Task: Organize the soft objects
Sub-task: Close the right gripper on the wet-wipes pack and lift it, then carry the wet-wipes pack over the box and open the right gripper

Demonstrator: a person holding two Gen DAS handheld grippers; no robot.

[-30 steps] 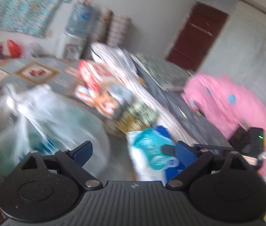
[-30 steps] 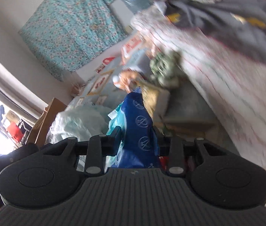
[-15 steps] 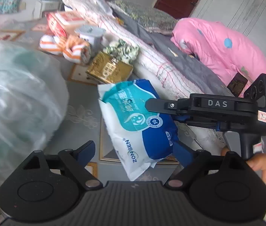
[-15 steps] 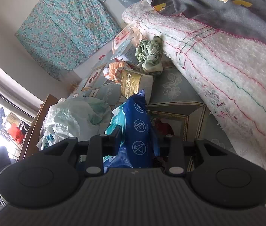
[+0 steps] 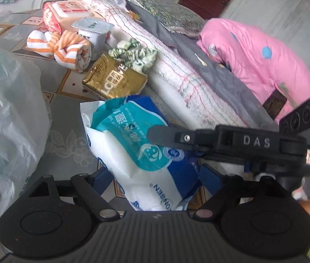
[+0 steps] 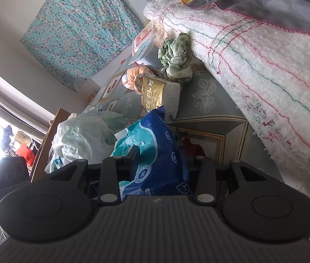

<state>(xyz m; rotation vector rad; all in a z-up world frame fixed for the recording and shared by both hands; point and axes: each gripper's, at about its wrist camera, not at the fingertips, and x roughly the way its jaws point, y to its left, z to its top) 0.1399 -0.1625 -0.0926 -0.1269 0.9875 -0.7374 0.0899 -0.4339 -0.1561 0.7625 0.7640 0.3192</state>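
A blue, teal and white wipes pack [image 5: 133, 153] [image 6: 155, 140] hangs just above the patterned table top [image 5: 67, 140]. My right gripper [image 5: 166, 144] [image 6: 159, 157] reaches in from the right and grips the pack's blue end, while its jaws are opening. My left gripper [image 5: 155, 175] sits around the pack's white lower end. Its blue pads [image 5: 208, 175] stand close at both sides, its jaws are closing, and I see no pad pressing. A gold tissue pack [image 5: 113, 81] [image 6: 155, 92], an orange-striped towel roll [image 5: 67, 48] and a green scrunched cloth [image 5: 135, 54] [image 6: 174, 57] lie beyond.
A large translucent plastic bag [image 5: 6, 120] [image 6: 80, 135] fills the left side. A folded white blanket [image 5: 172, 70] [image 6: 264, 65], grey cloth and a pink quilt [image 5: 260, 61] are piled on the right. A red-and-white pack [image 5: 65, 15] and a lidded cup [image 5: 92, 32] stand at the back.
My left gripper has swung down and in from facing the room, so the wipes pack now sits between its fingers. My right gripper has tilted down slightly, still holding the pack.
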